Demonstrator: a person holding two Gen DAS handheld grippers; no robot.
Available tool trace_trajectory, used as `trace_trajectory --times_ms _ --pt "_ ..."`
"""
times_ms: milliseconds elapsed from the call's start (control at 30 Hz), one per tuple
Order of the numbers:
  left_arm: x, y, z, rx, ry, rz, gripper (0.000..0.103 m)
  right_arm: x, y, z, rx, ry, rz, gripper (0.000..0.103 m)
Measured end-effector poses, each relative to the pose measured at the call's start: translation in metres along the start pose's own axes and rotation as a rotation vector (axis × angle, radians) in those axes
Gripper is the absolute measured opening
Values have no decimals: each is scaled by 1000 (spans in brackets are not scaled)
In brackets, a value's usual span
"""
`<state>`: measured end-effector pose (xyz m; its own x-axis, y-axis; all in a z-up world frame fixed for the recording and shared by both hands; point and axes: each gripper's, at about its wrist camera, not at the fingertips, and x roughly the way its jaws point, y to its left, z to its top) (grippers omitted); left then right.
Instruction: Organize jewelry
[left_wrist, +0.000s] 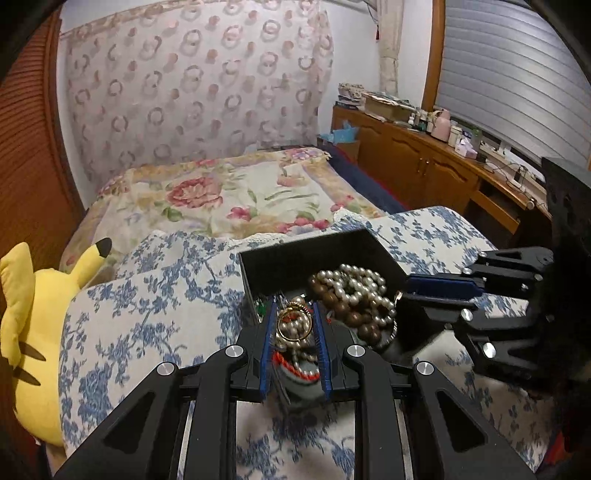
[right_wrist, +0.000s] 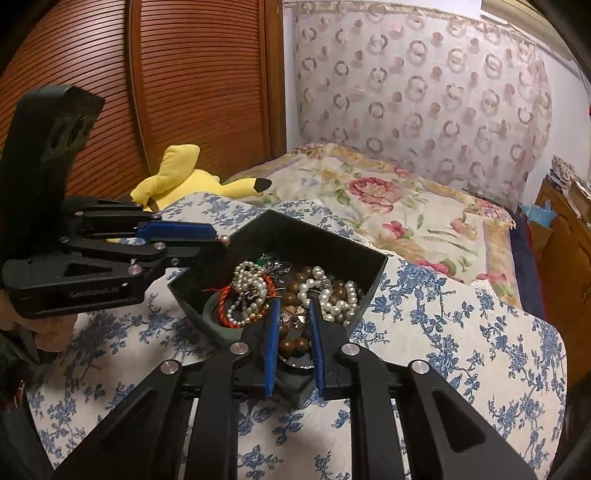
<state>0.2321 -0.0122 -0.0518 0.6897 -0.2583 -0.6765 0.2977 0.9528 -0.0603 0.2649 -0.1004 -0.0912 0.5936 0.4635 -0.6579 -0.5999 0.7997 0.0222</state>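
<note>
An open black box (left_wrist: 306, 258) (right_wrist: 295, 236) rests on a blue-flowered cover (left_wrist: 147, 314). It holds tangled jewelry: pearl strands (left_wrist: 354, 284) (right_wrist: 251, 291), brown wooden beads (left_wrist: 354, 317) (right_wrist: 295, 291), a gold ring (left_wrist: 294, 325), a red cord bracelet (right_wrist: 225, 299) and a rose-gold flower piece (right_wrist: 293, 319). My left gripper (left_wrist: 294, 306) (right_wrist: 218, 245) straddles the box's near-left rim and is shut on it. My right gripper (right_wrist: 294, 302) (left_wrist: 408, 291) straddles the box's near-right corner, its pads slightly off the wall.
A yellow plush toy (left_wrist: 33, 325) (right_wrist: 177, 177) lies to the left of the box. Behind it is a flowered bedspread (left_wrist: 229, 195) and a lace-draped wall. A cluttered wooden cabinet (left_wrist: 424, 158) runs along the right and a slatted wooden door (right_wrist: 147, 92) stands at the left.
</note>
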Motion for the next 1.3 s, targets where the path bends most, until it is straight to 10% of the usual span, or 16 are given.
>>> trace_trajectory --times_ms 167,300,533,1300 --pt "14 2 9 -12 4 14 18 -7 -6 -2 20 -19 -9 39" --pt "12 1 9 -18 -12 38 53 -22 -9 -8 46 -43 -28 39" --pt "-17 -4 -7 -45 -62 73 84 -55 -8 -24 113 -108 -83 44" --pt "-132 -30 -74 -88 -194 261 95 -151 33 -72 229 -270 -267 101"
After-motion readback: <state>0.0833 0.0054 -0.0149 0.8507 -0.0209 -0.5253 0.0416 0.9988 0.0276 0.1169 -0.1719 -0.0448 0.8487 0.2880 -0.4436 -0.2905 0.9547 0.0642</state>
